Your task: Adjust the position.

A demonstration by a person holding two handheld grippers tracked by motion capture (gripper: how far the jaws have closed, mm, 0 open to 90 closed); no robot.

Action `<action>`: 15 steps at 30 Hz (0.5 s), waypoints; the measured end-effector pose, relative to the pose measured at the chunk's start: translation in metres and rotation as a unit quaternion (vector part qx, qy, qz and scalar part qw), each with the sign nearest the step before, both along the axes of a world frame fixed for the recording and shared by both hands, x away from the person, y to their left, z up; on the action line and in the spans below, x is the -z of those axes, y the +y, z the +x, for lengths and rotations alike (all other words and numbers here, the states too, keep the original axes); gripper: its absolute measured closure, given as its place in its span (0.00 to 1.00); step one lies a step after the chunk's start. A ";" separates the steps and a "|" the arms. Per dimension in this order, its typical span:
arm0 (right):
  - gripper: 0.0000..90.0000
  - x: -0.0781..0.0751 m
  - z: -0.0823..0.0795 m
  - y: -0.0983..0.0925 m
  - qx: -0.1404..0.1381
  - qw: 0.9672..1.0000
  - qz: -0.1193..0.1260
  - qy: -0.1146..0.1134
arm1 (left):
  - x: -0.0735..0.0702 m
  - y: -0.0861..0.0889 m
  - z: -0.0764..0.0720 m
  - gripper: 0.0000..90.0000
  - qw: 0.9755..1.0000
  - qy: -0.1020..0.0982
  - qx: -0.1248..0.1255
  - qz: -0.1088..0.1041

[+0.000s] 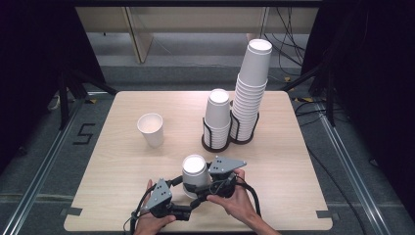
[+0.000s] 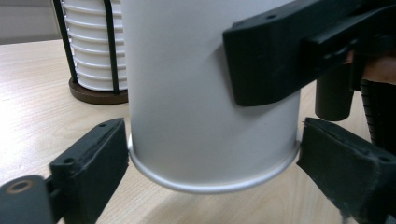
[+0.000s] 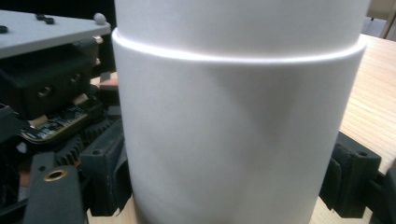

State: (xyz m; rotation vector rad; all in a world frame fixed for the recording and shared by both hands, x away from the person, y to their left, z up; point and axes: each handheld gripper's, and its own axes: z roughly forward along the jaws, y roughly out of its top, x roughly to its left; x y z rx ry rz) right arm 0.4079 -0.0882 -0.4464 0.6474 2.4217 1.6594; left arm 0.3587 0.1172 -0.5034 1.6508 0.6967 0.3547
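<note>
Both grippers at the upturned paper cup (image 1: 195, 172)

Left gripper (image 2: 212, 161) brackets its rim, seemingly loose; right gripper (image 3: 224, 186) pinches the dented wall.

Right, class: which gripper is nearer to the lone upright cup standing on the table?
Left. The left gripper flanks the upside-down cup on the side facing the upright cup; the right gripper holds that cup from the far side.

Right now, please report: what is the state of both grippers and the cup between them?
Left gripper open, jaws flanking the upside-down cup at its rim. Right gripper around the same cup; grip unclear. Nothing in the way.
</note>
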 end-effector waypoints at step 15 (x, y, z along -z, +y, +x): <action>0.22 0.000 -0.012 0.013 -0.029 0.999 0.021 0.005 | -0.002 -0.003 -0.002 0.00 1.000 -0.005 -0.001 0.001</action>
